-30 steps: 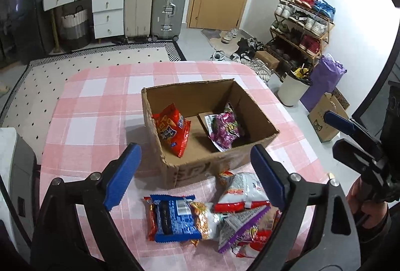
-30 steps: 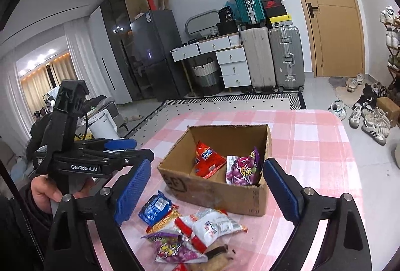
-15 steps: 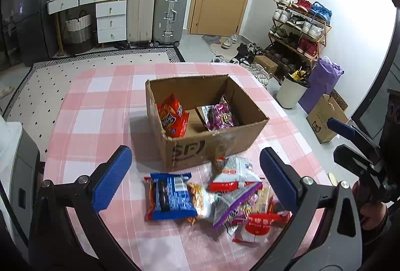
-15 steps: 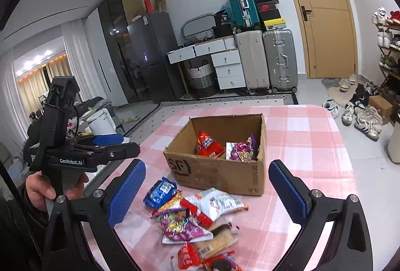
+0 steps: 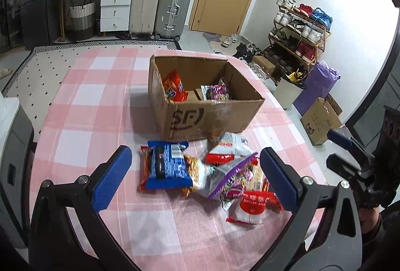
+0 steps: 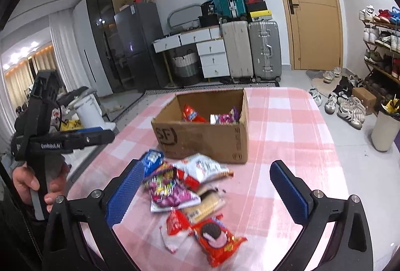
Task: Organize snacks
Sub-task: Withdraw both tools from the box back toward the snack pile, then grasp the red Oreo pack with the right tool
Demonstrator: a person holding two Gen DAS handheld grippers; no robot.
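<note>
Having drawn both tongs, left (image 5: 195, 179) and right (image 6: 206, 192), back from the box (image 5: 200, 105), I hold them wide and empty over the snack pile (image 5: 212, 173), ready to pick next.

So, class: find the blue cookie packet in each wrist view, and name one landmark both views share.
Left wrist: blue cookie packet lies low, centre-left, between the open fingers.
Right wrist: blue cookie packet lies left of centre, behind the left fingertip.
Shared landmark: the cardboard box.
</note>
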